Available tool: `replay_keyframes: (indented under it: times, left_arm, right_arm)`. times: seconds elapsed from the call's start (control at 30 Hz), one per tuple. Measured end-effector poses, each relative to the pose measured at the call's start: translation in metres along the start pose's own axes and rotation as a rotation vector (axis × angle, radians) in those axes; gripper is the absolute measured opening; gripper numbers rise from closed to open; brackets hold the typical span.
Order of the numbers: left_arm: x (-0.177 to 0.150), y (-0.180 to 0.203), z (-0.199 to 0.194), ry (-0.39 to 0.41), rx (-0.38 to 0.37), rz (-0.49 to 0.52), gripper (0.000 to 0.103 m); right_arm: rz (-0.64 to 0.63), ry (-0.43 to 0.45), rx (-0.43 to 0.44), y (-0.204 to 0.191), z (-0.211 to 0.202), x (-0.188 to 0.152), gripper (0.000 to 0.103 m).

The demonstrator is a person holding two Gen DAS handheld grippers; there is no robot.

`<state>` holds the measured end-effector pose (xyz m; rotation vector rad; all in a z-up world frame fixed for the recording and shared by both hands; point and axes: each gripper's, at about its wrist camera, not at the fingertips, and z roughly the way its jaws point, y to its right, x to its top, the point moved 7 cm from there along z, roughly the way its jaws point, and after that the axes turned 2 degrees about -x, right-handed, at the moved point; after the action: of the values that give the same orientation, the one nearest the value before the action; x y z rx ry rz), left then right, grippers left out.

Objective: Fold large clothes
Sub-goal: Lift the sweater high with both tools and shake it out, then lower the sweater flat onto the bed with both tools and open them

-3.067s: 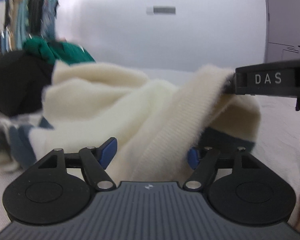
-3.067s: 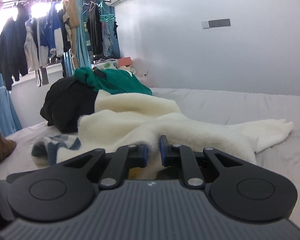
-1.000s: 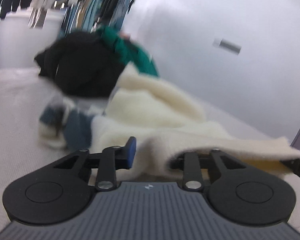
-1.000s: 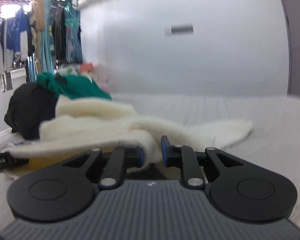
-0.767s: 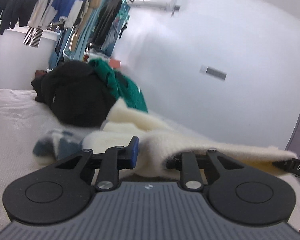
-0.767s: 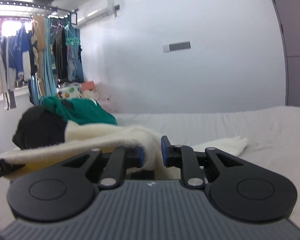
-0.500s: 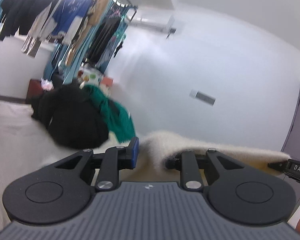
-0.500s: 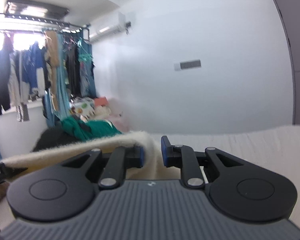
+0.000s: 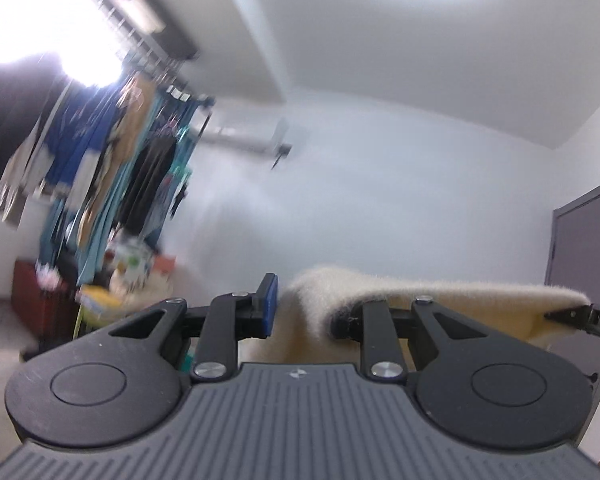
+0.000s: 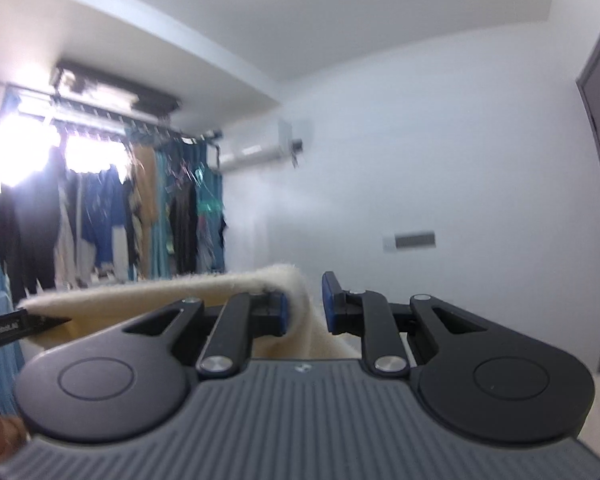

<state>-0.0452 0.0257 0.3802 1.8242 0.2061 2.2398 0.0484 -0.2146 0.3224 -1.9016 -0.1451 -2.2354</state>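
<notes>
The cream fleece top (image 9: pixel 432 292) is held up high in the air, stretched between the left gripper (image 9: pixel 306 308) and the right gripper (image 10: pixel 305 306), and each claw is pinched shut on its top edge. The lifting step seems to be in hand, and next the top likely needs to be shaken flat and laid down. A second ago it was still lying low on the bed, which is now out of sight

Hanging clothes (image 9: pixel 100 184) blurred (cream garment (image 9: pixel 440 292) hides bed).

Clothes hang from a rack (image 10: pixel 112 208) at far left. An air conditioner (image 10: pixel 256 148) sits high on the white wall, a grey door (image 9: pixel 588 264) at right.
</notes>
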Motion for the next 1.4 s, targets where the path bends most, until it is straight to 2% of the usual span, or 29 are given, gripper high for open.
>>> replay_keyframes:
  times: [0.1, 0.17, 0.27, 0.33, 0.53, 0.67, 0.77, 0.87, 0.9, 0.93, 1.0, 1.07, 1.13, 1.23, 1.33, 1.4]
  left_arm:
    - [0.041, 0.022, 0.018, 0.022, -0.016, 0.043, 0.027]
    - [0.051, 0.034, 0.036, 0.016, -0.016, 0.077, 0.027]
    - [0.036, 0.038, 0.076, -0.051, -0.018, 0.084, 0.027]
    - [0.007, 0.034, 0.11, -0.12, -0.023, 0.069, 0.027]
    - [-0.124, 0.003, 0.224, -0.298, 0.014, 0.039, 0.029]
    - [-0.234, -0.041, 0.308, -0.418, 0.063, -0.001, 0.029]
    - [-0.329, -0.081, 0.377, -0.514, 0.095, -0.015, 0.029]
    - [-0.426, -0.108, 0.426, -0.607, 0.118, 0.002, 0.029]
    - [-0.458, -0.118, 0.444, -0.623, 0.121, 0.01, 0.032]
    - [-0.486, -0.125, 0.458, -0.633, 0.13, 0.047, 0.038]
    - [-0.546, -0.135, 0.486, -0.665, 0.136, 0.125, 0.039]
    - [-0.594, -0.152, 0.51, -0.723, 0.135, 0.129, 0.039]
    - [-0.624, -0.162, 0.522, -0.777, 0.133, 0.099, 0.039]
    - [-0.656, -0.173, 0.532, -0.807, 0.112, 0.118, 0.039]
    - [-0.677, -0.183, 0.535, -0.861, 0.123, 0.112, 0.039]
    - [-0.682, -0.186, 0.538, -0.864, 0.126, 0.113, 0.039]
  right_arm:
    - [0.012, 0.014, 0.007, 0.005, 0.014, 0.035, 0.019]
    - [-0.001, -0.002, -0.008, 0.01, 0.033, 0.041, 0.019]
    - [-0.004, -0.072, -0.035, 0.022, 0.07, 0.018, 0.019]
    - [-0.013, -0.137, -0.063, 0.035, 0.102, -0.015, 0.019]
    - [-0.022, -0.267, -0.122, 0.064, 0.199, -0.117, 0.019]
    - [-0.015, -0.346, -0.15, 0.082, 0.272, -0.201, 0.019]
    - [0.004, -0.42, -0.169, 0.098, 0.327, -0.285, 0.019]
    - [0.039, -0.5, -0.187, 0.113, 0.376, -0.374, 0.019]
    - [0.053, -0.532, -0.201, 0.121, 0.39, -0.407, 0.019]
    - [0.069, -0.559, -0.218, 0.128, 0.406, -0.431, 0.019]
    - [0.106, -0.606, -0.232, 0.141, 0.429, -0.477, 0.019]
    - [0.142, -0.66, -0.232, 0.153, 0.447, -0.524, 0.019]
    - [0.162, -0.716, -0.22, 0.157, 0.459, -0.555, 0.019]
    - [0.18, -0.754, -0.18, 0.158, 0.463, -0.585, 0.019]
    - [0.204, -0.778, -0.159, 0.158, 0.464, -0.598, 0.021]
    - [0.199, -0.782, -0.153, 0.155, 0.464, -0.597, 0.025]
